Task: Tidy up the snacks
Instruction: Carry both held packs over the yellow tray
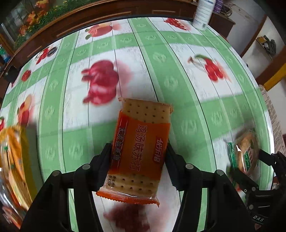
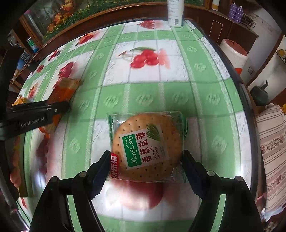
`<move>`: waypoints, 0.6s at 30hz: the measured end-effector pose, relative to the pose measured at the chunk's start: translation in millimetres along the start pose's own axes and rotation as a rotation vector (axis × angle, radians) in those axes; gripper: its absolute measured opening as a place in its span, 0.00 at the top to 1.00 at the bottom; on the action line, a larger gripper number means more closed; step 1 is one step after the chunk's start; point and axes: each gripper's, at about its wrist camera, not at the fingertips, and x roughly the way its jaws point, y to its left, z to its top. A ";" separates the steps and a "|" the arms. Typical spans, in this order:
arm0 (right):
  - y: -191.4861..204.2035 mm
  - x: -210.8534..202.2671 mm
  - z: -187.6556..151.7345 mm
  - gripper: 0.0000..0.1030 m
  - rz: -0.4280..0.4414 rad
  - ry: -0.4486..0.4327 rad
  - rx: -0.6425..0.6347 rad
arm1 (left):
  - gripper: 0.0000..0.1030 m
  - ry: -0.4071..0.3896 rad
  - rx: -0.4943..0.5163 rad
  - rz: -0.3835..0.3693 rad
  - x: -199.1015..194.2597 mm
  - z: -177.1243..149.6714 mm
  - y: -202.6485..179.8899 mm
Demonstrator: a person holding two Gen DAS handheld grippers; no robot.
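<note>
Above the fruit-print tablecloth (image 1: 160, 58), my left gripper (image 1: 139, 157) clamps an orange soda-cracker packet (image 1: 141, 148) by its long sides, while my right gripper (image 2: 146, 166) clamps a round scallion-biscuit packet (image 2: 146, 146); both packets are clear of the cloth.

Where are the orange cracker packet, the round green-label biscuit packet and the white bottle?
orange cracker packet (image 1: 141, 151): left wrist view, on its orange band.
round green-label biscuit packet (image 2: 145, 145): right wrist view, on its label.
white bottle (image 2: 175, 13): right wrist view, on its body.
</note>
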 end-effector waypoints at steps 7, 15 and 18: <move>23.8 -14.6 -50.6 0.23 0.011 0.002 -0.031 | 0.46 0.003 -0.010 -0.018 -19.5 -62.6 9.9; 50.5 -38.8 -129.2 0.23 0.041 -0.004 -0.071 | 0.46 0.001 -0.033 -0.018 -44.2 -148.1 19.9; 62.9 -47.1 -157.2 0.23 0.050 -0.004 -0.100 | 0.46 -0.008 -0.030 -0.020 -55.0 -179.6 23.9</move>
